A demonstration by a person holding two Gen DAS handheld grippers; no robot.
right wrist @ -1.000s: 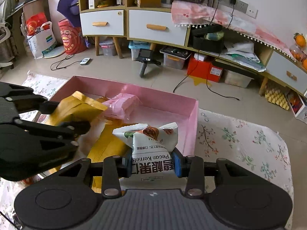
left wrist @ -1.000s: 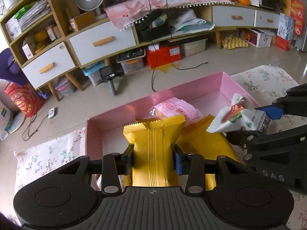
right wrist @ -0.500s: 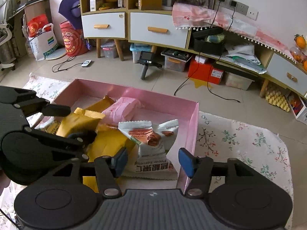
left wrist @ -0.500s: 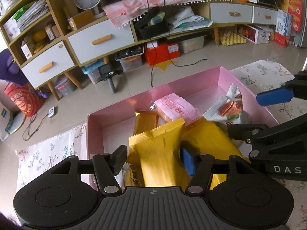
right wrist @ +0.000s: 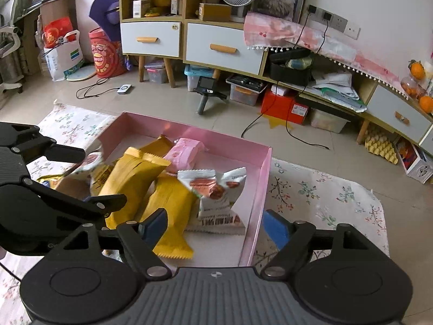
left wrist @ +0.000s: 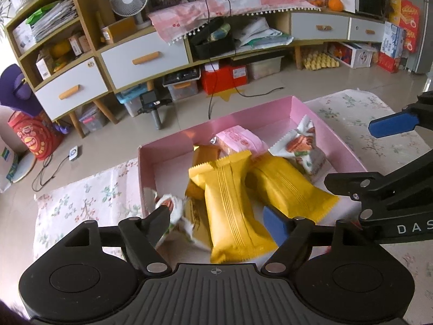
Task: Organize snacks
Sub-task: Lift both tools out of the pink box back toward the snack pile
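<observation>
While both hand-held grippers (left wrist: 216,220) (right wrist: 213,226) gape empty, snack packets (left wrist: 232,203) crowd the pink box (left wrist: 333,135).

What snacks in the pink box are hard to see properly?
- Left wrist view: white packet at the pink box's near-left corner, blurred and partly behind the left tongs.
- Right wrist view: same corner, covered by the left tongs' black arm.
- Both views: the pink packet's print is too small to read.
- Small orange packet: mostly hidden by the yellow packet.

Left tool (left wrist: 216,223): tilted downward, jaws just opened wide, pressing on nothing. Right tool (right wrist: 215,226): tilted downward beside the left, jaws likewise just opened, gripping nothing.
</observation>
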